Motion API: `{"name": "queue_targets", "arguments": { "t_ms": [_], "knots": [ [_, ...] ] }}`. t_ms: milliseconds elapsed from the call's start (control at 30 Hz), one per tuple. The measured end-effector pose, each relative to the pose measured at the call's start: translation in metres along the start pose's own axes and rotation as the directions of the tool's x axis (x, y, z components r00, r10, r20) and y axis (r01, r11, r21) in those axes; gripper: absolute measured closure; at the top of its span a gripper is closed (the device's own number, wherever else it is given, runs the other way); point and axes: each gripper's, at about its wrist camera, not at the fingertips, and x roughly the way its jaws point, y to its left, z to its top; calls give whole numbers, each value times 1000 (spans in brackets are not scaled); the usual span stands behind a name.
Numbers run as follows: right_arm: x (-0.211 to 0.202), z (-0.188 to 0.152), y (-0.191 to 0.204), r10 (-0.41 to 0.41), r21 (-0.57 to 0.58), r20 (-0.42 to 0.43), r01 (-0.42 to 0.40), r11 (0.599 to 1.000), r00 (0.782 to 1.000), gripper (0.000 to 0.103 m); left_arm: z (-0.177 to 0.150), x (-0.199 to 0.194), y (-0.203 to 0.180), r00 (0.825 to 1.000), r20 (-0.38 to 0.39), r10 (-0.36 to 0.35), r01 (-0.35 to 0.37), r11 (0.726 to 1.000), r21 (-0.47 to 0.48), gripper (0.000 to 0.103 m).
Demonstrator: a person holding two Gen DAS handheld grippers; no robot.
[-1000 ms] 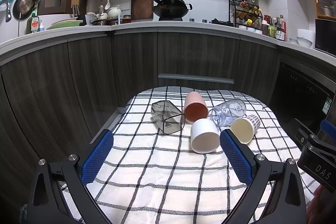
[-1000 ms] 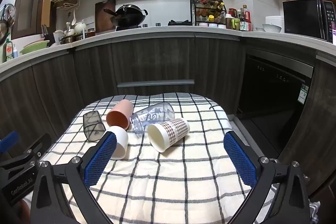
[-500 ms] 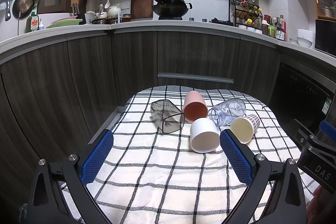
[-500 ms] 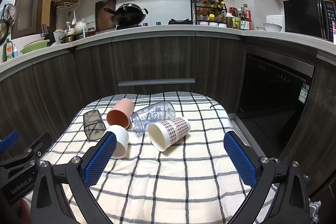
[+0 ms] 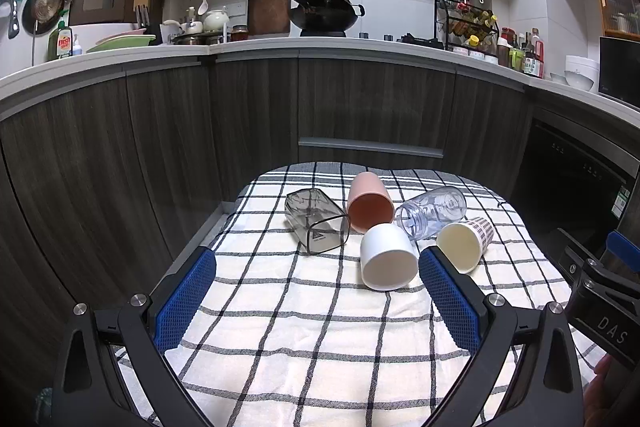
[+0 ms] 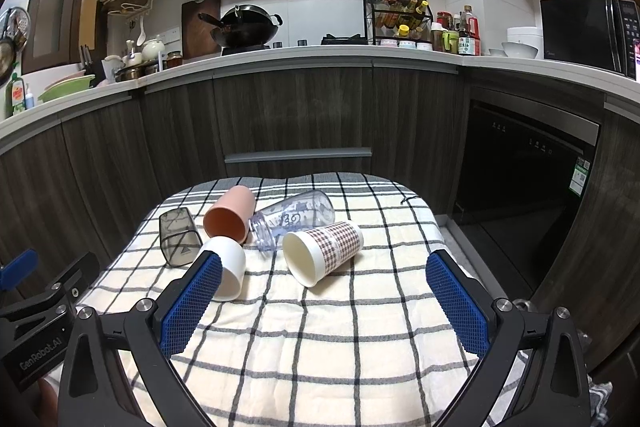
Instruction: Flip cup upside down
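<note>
Several cups lie on their sides on a checked cloth [image 5: 304,323]: a smoky square cup [image 5: 316,225], a pink cup [image 5: 368,205], a white cup [image 5: 386,259], a clear tumbler [image 5: 434,213] and a checkered paper cup [image 5: 466,245]. My left gripper [image 5: 316,291] is open and empty, in front of the cups. In the right wrist view the same cups show: smoky [image 6: 178,237], pink [image 6: 230,215], white [image 6: 228,267], clear [image 6: 294,221], paper [image 6: 322,253]. My right gripper [image 6: 322,299] is open and empty, short of the paper cup.
The small table [image 6: 416,211] stands before dark kitchen cabinets [image 5: 360,107] and a dishwasher [image 6: 520,195] at right. The other gripper shows at each view's edge: the right one [image 5: 600,299] and the left one [image 6: 44,307].
Both grippers have drifted slightly; the cups have not moved and both grippers stay open.
</note>
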Motion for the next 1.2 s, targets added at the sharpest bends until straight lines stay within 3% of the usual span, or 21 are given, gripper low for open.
{"name": "queue_targets", "arguments": {
  "t_ms": [1200],
  "knots": [
    [4, -5, 0, 0, 2, -10, 0, 1000, 1000, 1, -4, 8, 1, 999, -35, -15, 14, 1000, -15, 0]
  ]
}}
